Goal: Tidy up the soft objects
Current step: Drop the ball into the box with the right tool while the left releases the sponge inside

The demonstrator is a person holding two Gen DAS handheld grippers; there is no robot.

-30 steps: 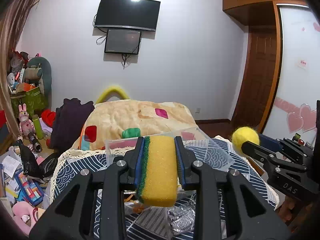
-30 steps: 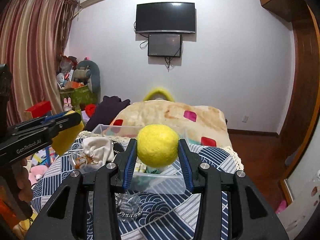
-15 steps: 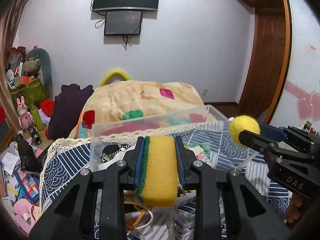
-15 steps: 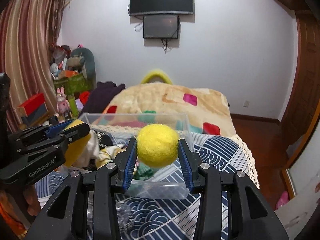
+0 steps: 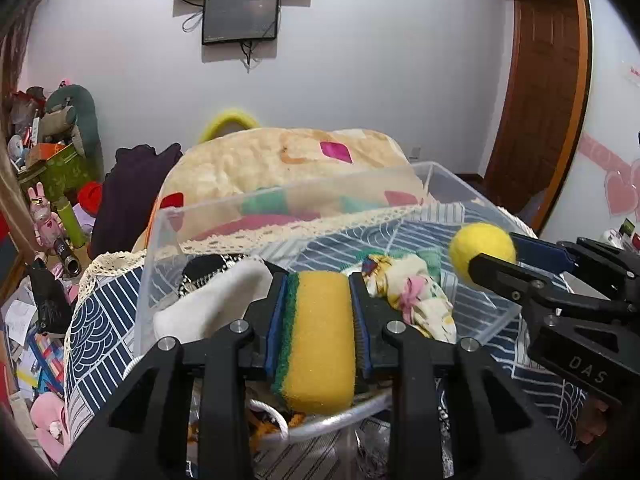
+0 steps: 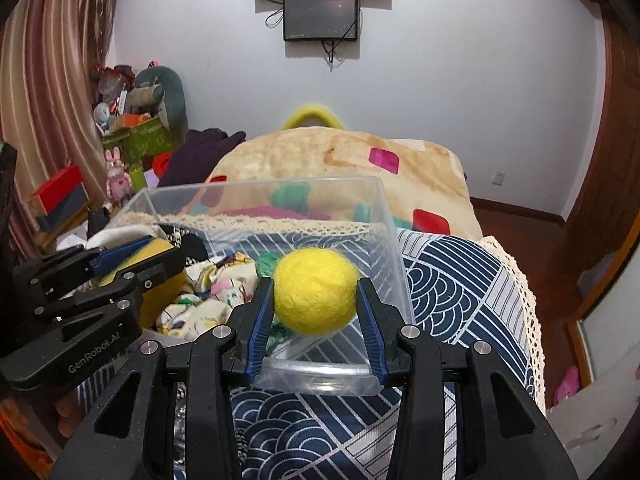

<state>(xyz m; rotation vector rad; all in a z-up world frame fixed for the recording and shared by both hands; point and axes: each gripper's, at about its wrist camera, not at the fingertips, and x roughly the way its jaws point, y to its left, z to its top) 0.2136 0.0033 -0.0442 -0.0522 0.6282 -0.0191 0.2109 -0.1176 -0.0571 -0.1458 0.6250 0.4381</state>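
Note:
My left gripper (image 5: 320,320) is shut on a yellow sponge with a green scouring side (image 5: 320,340), held over the near left rim of a clear plastic bin (image 5: 288,196). My right gripper (image 6: 316,312) is shut on a fuzzy yellow felt ball (image 6: 316,290), held over the bin's near right part (image 6: 384,220). The ball also shows in the left wrist view (image 5: 482,250). In the bin lie a white cloth (image 5: 212,304), a floral fabric piece (image 5: 412,296) and a dark patterned item (image 5: 204,268).
The bin stands on a table with a navy and white patterned cloth (image 6: 452,280). A round glass dish (image 5: 340,420) with cord sits under my left gripper. A beige blanket with coloured patches (image 6: 340,160) lies behind. Clutter and toys (image 5: 52,208) fill the floor at left.
Both grippers have moved forward and down toward the bin, each still holding its object. The bin now fills more of both views and its contents show.

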